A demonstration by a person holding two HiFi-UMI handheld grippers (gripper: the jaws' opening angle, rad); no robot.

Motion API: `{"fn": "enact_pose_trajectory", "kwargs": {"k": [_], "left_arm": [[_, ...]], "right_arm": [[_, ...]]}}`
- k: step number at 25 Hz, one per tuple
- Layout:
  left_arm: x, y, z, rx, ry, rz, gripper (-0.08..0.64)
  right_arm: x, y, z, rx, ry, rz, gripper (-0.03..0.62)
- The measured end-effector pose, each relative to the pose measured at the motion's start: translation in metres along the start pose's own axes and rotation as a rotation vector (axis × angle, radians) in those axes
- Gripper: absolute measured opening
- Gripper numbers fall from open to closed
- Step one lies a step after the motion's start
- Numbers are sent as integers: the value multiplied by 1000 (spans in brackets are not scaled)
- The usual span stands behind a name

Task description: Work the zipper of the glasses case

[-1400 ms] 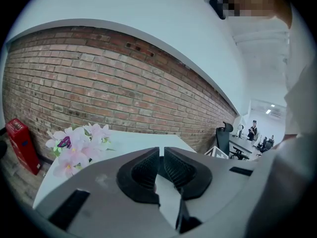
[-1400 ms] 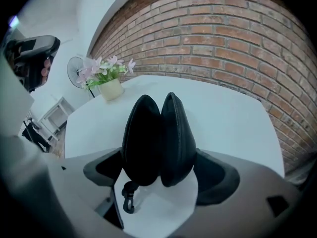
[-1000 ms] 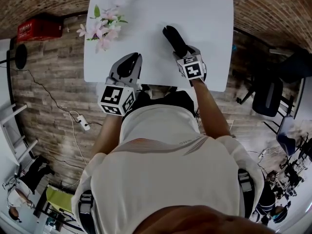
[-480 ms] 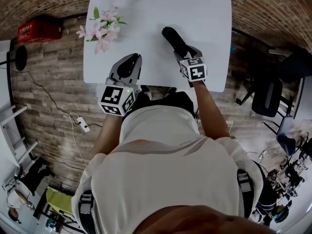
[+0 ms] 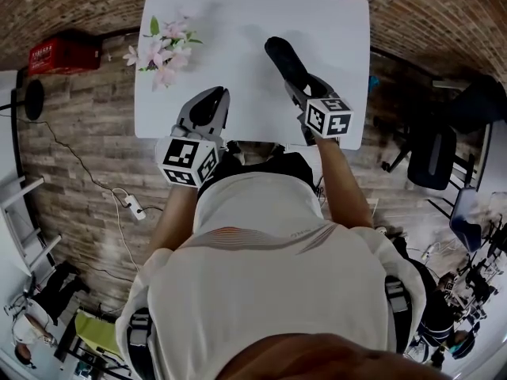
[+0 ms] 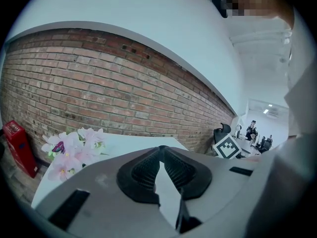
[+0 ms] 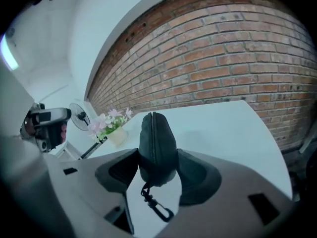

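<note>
- Red brick walls are curving around a room where a white table (image 5: 238,22) is standing on a wood-plank floor, seen from above a person in a white shirt.
- Pink flowers (image 5: 162,42) in a small pot are sitting at the table's far left corner.
- A red box (image 5: 63,47) is lying on the floor to the left of the table, and a dark office chair (image 5: 432,161) is standing off to the right.
- The right gripper (image 5: 305,92) is reaching over the table's right half, with its jaws partly apart and their pads pressing on both sides of the glasses case (image 7: 156,138).
- The case is dark and rounded. It is sticking out past the jaw tips, pointing away from the person and slightly left.
- In the right gripper view, the zipper (image 7: 152,128) is running up the middle of the case's narrow edge, facing the camera, and it is looking closed along the stretch that shows.
- A small black clip (image 7: 159,208) is dangling from the case's near end, below the jaws.
- The left gripper (image 6: 159,148) is hovering at the table's near left edge, well apart from the case.
- Its jaws are meeting at their tips and gripping nothing; only a wedge of white tabletop is showing through the gap behind the tips.
- A standing fan (image 7: 79,115) is showing in the distance beyond the flowers in the right gripper view.
</note>
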State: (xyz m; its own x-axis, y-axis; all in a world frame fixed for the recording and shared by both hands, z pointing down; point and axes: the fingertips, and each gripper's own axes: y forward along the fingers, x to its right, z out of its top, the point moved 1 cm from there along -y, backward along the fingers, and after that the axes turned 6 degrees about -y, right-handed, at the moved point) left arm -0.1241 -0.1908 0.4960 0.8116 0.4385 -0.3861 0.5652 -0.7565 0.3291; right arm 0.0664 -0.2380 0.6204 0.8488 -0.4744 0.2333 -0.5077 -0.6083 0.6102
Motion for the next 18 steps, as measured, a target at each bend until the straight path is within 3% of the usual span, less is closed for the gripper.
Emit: {"fn": "enact_pose_trajectory", "kwargs": {"k": [9, 14, 18], "left_arm": [[19, 2, 37, 73, 22, -36, 37], [38, 1, 79, 163, -65, -122, 37], [52, 1, 103, 202, -34, -157, 37]], "right_arm": [[-4, -71, 72, 233, 100, 88, 293], [-13, -118, 118, 371, 170, 206, 293], [-18, -151, 142, 457, 209, 279, 293]]}}
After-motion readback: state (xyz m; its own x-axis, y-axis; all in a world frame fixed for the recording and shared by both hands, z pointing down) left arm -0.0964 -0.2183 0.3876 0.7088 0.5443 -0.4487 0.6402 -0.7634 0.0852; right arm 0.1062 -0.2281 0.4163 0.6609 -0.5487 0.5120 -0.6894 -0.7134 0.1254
